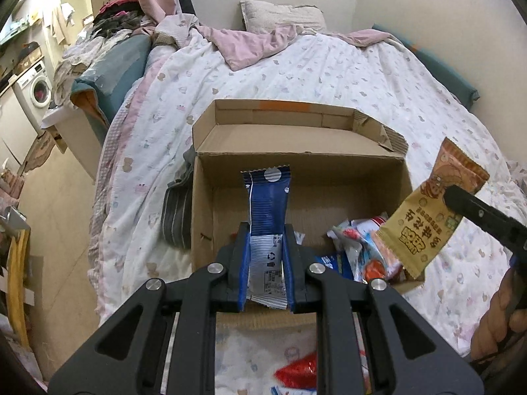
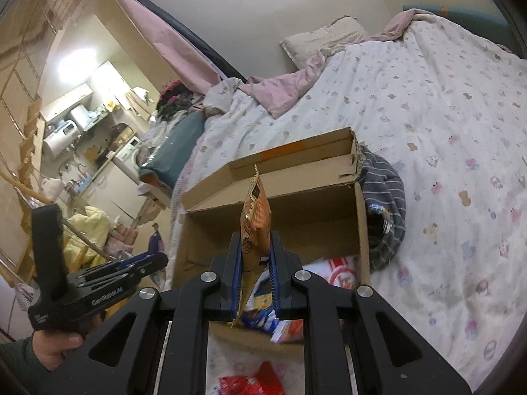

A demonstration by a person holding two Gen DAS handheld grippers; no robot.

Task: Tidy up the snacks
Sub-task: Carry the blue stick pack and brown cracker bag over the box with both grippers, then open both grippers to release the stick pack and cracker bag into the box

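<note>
2 packets pinched above the cardboard box (image 1: 204, 204): left hand-held gripper (image 1: 266, 230) clamps the blue packet (image 1: 268, 197), right hand-held gripper (image 2: 255, 250) the orange packet (image 2: 255, 217).

left gripper (image 1: 266, 230): matte black frame, two angular linkage arms with triangular cut-outs, four round silver pivot bolts set in a row across the joints. fingers (image 1: 239, 263) black, tapered, lined on the inner faces with blue ribbed pads. pale rails show between the arms. seen from the right wrist view, the same tool has a tall black upright block at the back, small screws along the side and white lettering on the body, too small to read surely.

right gripper (image 2: 255, 253): same build, black, four silver bolts, blue ribbed pads.

hand (image 2: 54, 345) on the left tool's grip: dark green sleeve at the wrist.
</note>
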